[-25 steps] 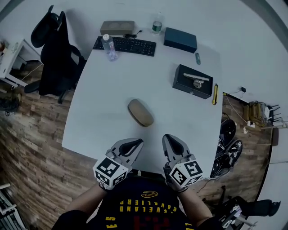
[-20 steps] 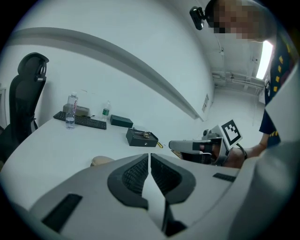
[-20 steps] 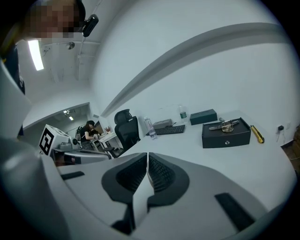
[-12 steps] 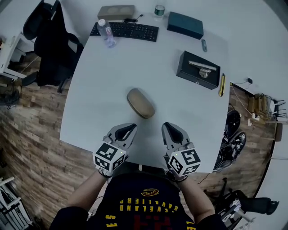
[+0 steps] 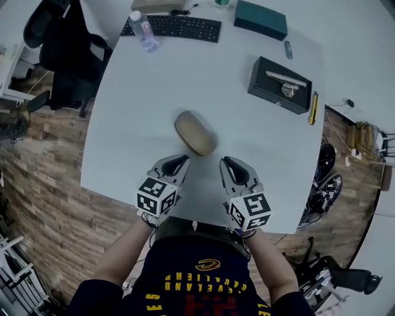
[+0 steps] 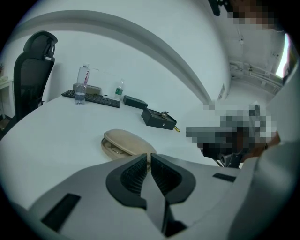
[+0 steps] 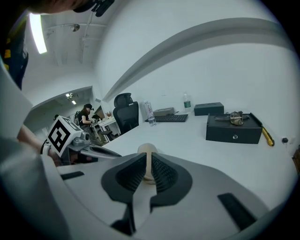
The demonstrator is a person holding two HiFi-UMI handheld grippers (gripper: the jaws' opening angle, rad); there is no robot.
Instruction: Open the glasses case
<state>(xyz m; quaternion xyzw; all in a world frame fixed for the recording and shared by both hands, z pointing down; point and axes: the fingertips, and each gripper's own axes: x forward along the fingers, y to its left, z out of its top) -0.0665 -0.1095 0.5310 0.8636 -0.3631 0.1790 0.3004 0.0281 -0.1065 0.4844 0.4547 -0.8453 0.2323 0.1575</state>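
**Op:** What's on the far left?
**Eng:** Black office chair (image 5: pixel 68 49) off the worktop's (image 5: pixel 136 105) left corner. Water bottle (image 5: pixel 141 29) and keyboard (image 5: pixel 173 26) sit at the far edge, well apart from your tools.

**Op:** Left tool?
**Eng:** Your left tool (image 5: pixel 176 164) hangs over the near edge. Jaws are together with nothing in them, and the marker cube faces up at you.

**Op:** The case?
**Eng:** Glasses case (image 5: pixel 195 133) lies flat on the worktop, tan and closed. Its long axis slants from far-left to near-right. Its near end sits just ahead of your two tools, between their tips, touching neither. The left gripper view shows it just past the tips, slightly left of them.

**Op:** Right tool?
**Eng:** Your right tool (image 5: pixel 229 165) is beside the left one, also over the near edge. Its jaws are closed to a thin slit and hold nothing. The right gripper view looks at the case end-on, straight past the tips.

**Op:** Further right?
**Eng:** Black box (image 5: pixel 279 85) with a metal piece on top, well apart from the case. A yellow pen-like thing (image 5: pixel 313 108) lies just beside its right end. Teal box (image 5: pixel 260 18) sits at the far edge.
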